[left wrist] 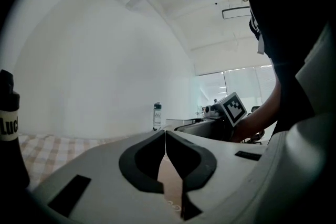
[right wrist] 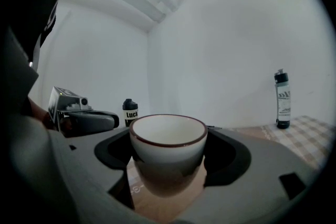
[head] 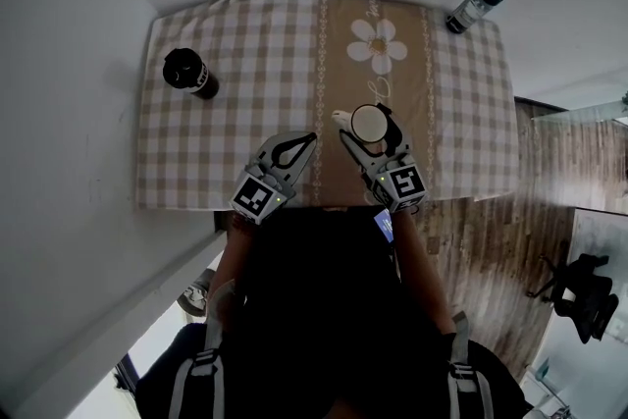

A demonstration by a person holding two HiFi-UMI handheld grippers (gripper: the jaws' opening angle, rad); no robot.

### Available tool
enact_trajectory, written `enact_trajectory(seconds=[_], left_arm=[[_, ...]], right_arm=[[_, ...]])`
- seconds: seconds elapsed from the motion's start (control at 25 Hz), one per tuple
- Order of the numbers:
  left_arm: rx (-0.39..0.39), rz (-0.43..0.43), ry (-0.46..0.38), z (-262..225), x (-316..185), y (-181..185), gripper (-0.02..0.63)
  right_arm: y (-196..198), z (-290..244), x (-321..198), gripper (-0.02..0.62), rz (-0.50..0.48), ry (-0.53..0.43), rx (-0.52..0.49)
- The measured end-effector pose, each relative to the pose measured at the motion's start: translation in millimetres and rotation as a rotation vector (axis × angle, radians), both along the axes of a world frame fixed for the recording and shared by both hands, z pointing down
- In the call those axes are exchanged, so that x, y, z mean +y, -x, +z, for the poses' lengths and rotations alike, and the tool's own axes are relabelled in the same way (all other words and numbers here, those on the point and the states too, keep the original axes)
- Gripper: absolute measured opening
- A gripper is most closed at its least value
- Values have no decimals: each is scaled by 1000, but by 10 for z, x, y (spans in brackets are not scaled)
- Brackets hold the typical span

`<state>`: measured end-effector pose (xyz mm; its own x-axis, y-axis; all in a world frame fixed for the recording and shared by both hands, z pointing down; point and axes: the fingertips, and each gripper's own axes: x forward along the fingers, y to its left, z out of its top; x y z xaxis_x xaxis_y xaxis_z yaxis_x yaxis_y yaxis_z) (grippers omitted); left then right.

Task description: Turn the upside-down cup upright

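**Cup mouth-up in the right tool, set-down step at hand**

The right tool grasps the cup. In the right gripper view its dark pads sit against both sides of the white bowl, and the brown-rimmed mouth faces up. The cup is low over the brown middle strip of the checked table, near the front edge. I cannot tell whether its base touches the cloth.

The left tool is clenched on nothing, just beside the right one. A black bottle and a clear bottle stand well apart from the cup.

The turning looks done, so the step at hand is placing. The next move calls for seating the base flat on the cloth. The pads should then release evenly and draw straight back, so the cup doesn't tip.
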<state>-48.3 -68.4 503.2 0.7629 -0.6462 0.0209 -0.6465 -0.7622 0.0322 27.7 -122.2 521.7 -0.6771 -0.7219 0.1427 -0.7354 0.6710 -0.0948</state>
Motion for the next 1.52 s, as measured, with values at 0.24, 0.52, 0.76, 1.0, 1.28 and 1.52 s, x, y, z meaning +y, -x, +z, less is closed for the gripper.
enact_trajectory(seconds=[0.24, 0.52, 0.76, 1.0, 1.28, 1.52], left_arm=[[-8, -29, 14, 38, -27, 56, -8], [-10, -58, 40, 72, -59, 97, -8], [-11, -67, 58, 119, -67, 98, -8], [-29, -69, 79, 176, -137, 64, -8], [-40, -74, 111, 268, -180, 39, -8], [-42, -66, 123, 305, -211, 10, -8]], right_arm=[[51, 304, -75, 403, -11, 38, 76], [105, 572, -145, 403, -21, 84, 122], [162, 787, -164, 403, -53, 123, 175], [160, 906, -166, 403, -60, 161, 191], [135, 952, -145, 405, -56, 166, 189], [122, 934, -122, 405, -63, 141, 191]])
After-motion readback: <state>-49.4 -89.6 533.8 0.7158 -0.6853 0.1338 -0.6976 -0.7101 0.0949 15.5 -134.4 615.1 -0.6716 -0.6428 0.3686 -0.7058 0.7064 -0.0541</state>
